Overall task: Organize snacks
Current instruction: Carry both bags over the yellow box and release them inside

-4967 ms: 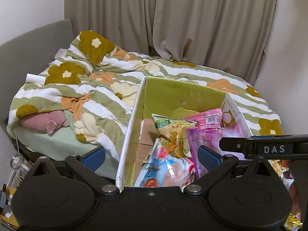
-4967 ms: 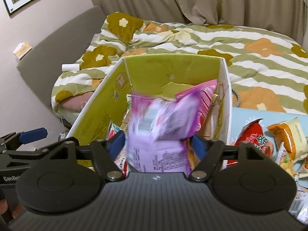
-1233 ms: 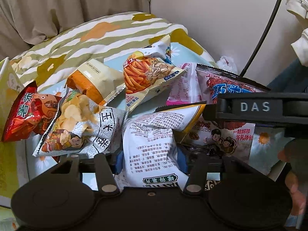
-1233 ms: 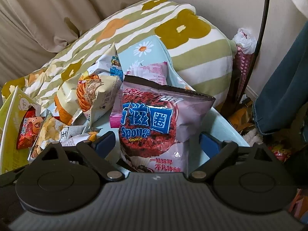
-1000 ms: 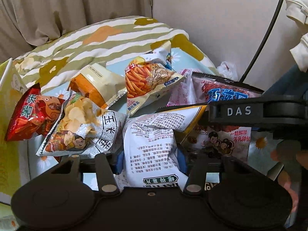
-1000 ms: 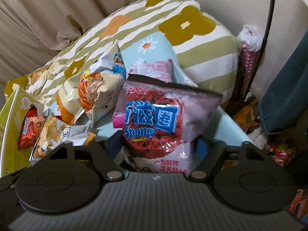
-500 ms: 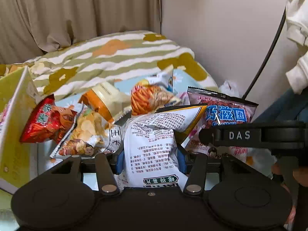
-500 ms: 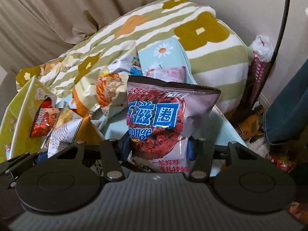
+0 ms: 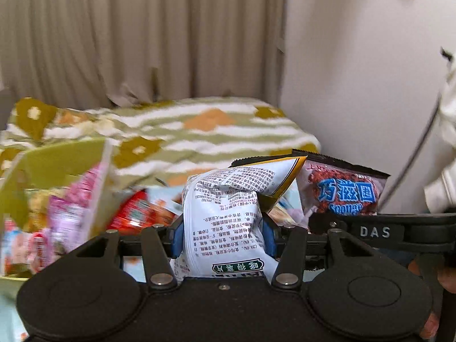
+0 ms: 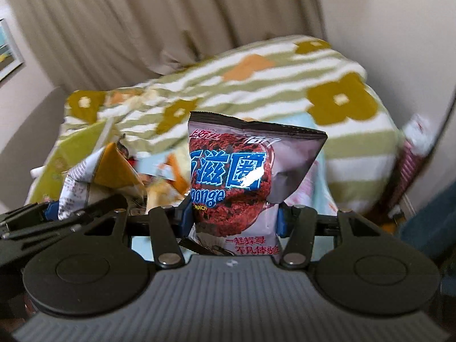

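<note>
Snack packets are mid-carry, right of the green box (image 9: 59,162): left gripper (image 9: 222,235) clamps the white packet (image 9: 225,222), right gripper (image 10: 232,218) the purple packet (image 10: 242,176), next needing lowering into that box

Each wrist view looks forward and downward from just behind its own claw, close above the green-and-white flowered bed quilt (image 9: 216,131) (image 10: 256,85). Both share the quilt and the beige curtain (image 9: 142,37) (image 10: 171,20).
</note>
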Motion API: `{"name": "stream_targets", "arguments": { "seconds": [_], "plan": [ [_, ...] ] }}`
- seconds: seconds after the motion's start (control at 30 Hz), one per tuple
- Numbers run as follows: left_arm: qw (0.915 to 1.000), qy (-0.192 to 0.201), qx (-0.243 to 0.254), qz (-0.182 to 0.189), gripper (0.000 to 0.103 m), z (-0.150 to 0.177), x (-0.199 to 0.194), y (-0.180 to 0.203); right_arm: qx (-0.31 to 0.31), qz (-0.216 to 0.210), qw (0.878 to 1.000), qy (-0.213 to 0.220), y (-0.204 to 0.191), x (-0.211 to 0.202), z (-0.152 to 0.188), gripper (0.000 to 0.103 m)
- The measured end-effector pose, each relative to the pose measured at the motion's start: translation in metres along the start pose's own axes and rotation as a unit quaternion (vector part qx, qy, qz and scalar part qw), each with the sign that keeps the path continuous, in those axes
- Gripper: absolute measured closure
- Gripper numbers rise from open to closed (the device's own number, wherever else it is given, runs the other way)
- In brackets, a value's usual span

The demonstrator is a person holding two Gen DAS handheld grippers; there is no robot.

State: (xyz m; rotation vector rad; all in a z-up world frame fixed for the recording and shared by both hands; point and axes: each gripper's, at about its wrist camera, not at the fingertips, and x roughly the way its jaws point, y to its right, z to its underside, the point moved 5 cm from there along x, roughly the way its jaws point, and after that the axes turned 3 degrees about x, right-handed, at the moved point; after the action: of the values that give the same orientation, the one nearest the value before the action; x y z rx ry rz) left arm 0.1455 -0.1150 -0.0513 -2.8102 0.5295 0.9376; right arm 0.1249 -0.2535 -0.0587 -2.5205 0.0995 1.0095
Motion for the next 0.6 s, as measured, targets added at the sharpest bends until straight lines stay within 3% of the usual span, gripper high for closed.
{"name": "stream_targets", "arguments": {
  "seconds": [0.33,0.6],
  "plan": [
    [0.9915,0.038,-0.064,-0.106,0.047,-0.024,-0.04,-0.11,-0.077,-0.105,0.991,0.002,-0.099,0.012,-0.03,0.035],
    [0.9857,0.039,-0.083,-0.141,0.047,-0.042,-0.035,-0.208,-0.101,-0.145,0.984,0.003,-0.191,0.045,-0.047,0.035]
  ]
}}
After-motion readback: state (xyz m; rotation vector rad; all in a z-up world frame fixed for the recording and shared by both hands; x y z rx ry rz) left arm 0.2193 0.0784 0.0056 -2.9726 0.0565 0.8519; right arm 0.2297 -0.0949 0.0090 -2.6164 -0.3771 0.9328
